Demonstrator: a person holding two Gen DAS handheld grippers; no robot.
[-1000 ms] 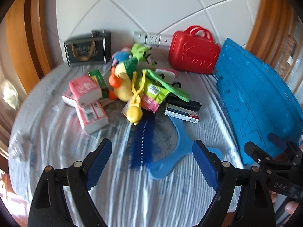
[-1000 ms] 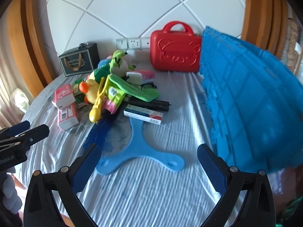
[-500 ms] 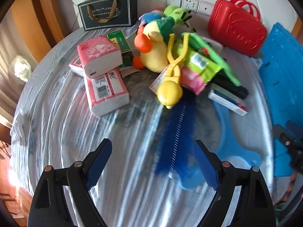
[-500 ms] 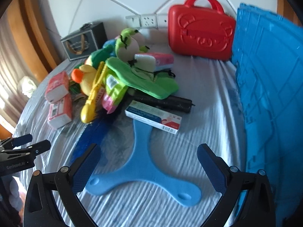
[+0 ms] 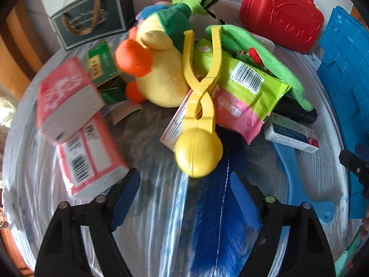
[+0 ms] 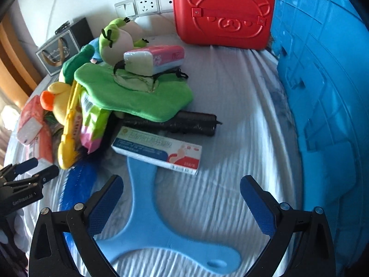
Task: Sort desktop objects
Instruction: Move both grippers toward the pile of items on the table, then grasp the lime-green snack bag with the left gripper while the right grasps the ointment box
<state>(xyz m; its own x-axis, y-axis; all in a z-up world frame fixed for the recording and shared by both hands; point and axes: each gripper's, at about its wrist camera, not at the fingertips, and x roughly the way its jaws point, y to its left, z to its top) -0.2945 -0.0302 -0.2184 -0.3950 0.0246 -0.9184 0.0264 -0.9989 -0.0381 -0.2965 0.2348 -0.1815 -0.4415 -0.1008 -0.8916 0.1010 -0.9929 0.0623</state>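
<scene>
The yellow clip (image 5: 198,124) lies on the pile, its round head at 12 o'clock just beyond the left hand-held gripper (image 5: 184,191), whose jaws are spread wide and hold nothing. A blue brush (image 5: 219,219) lies on the surface between those jaws. At 1 o'clock sits a snack bag (image 5: 244,92), at 10 o'clock tissue packs (image 5: 85,152). The right hand-held gripper (image 6: 182,196), also wide open and empty, hovers over a blue boomerang (image 6: 143,219), with a white box (image 6: 156,150) at 12 o'clock.

Yellow snowball clip (image 5: 199,124), red case (image 6: 222,13), blue crate (image 6: 322,87), green cloth (image 6: 136,97), pale striped tablecloth (image 6: 230,138).
</scene>
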